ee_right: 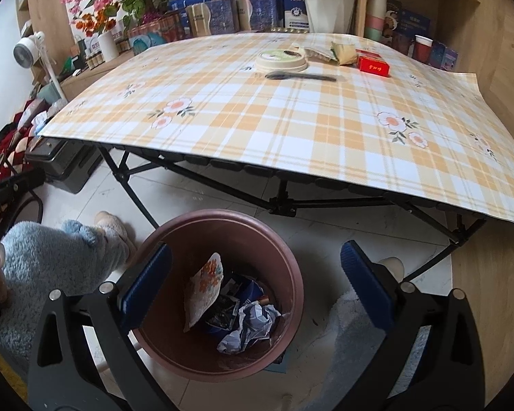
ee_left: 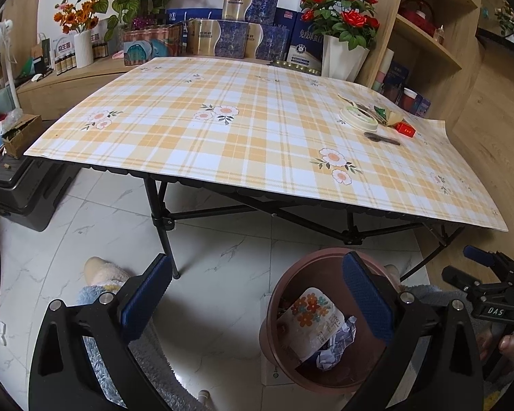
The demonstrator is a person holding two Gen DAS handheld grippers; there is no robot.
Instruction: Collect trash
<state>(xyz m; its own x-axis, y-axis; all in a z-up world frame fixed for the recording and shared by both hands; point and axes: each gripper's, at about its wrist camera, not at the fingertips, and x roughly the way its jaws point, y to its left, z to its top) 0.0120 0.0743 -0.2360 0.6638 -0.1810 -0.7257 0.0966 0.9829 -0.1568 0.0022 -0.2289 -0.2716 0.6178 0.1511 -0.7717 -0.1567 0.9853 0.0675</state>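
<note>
right gripper (ee_right: 255, 286): wide, empty, above bin (ee_right: 291, 263) | left gripper (ee_left: 257, 299): wide, empty | bin: crumpled paper (ee_right: 253, 325), wrappers | table (ee_right: 291, 130): lid (ee_right: 280, 60), spoon (ee_right: 301, 76), red box (ee_right: 373, 65)

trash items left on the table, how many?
4 visible, clustered at the far right: round lid, dark spoon, yellow-green wrapper, red box. More may hide behind them.

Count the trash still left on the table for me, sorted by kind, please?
Round lid: 1
Black spoon: 1
Red box: 1
Yellow wrapper: 1
Other wrapper: 1, partly hidden, so there may be more
Total: 5, all at the far right of the table.
</note>
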